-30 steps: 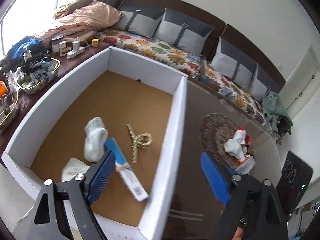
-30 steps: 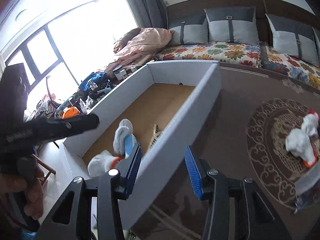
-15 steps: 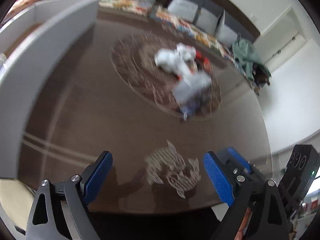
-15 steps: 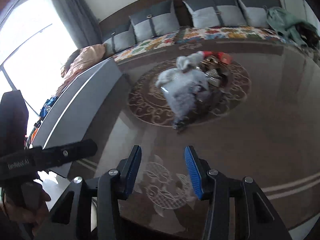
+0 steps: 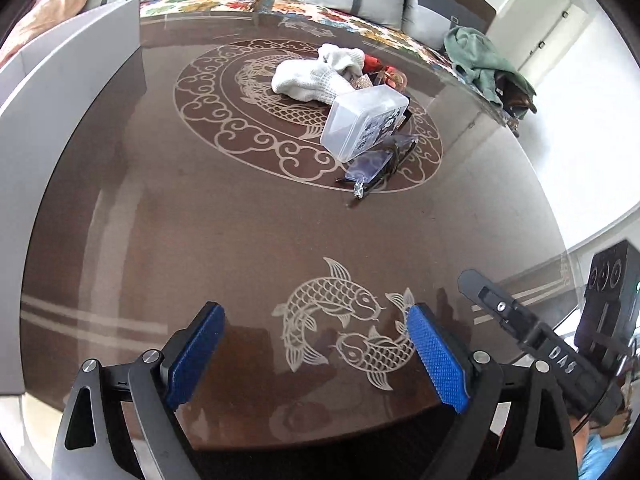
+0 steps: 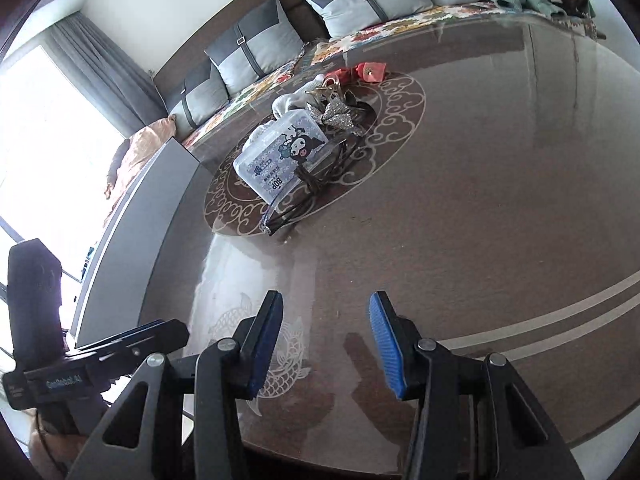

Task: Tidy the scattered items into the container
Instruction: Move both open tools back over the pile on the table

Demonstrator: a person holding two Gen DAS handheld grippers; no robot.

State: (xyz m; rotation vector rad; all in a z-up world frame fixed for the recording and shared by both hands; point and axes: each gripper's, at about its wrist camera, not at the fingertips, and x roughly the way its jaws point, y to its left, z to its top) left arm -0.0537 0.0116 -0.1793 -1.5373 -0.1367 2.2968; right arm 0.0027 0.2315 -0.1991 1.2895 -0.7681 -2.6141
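- Left gripper jaws spread wide, nothing between them, over the near edge of the table, above the fish pattern.
- Right gripper jaws partly apart, empty, also over the near table edge; a fish pattern shows under its left finger.
- Scattered items sit in one pile on the round ornament in the far middle of the table, well apart from both grippers.
- Pile, left wrist view: white socks at the far left, clear plastic box just near-right of them, touching or overlapping, glasses at the near edge of the pile, against the box.
- Something red behind the socks, too hidden to name from this view.
- Pile, right wrist view: plastic box with cartoon sticker on the lid, glitter bow just behind it, red pouch at the far side, dark cords or glasses arms trailing near side of box.
- Container: white cardboard box wall runs along the left side of the table; only its outer wall shows, inside not visible. In the right wrist view the same wall is at the left.
- Pile is apart from the container, bare table in between.
- Sofa with grey cushions and floral cover beyond the far table edge; green cloth lies on it at far right.
- Each gripper's black body shows at the side edge of the other's view.
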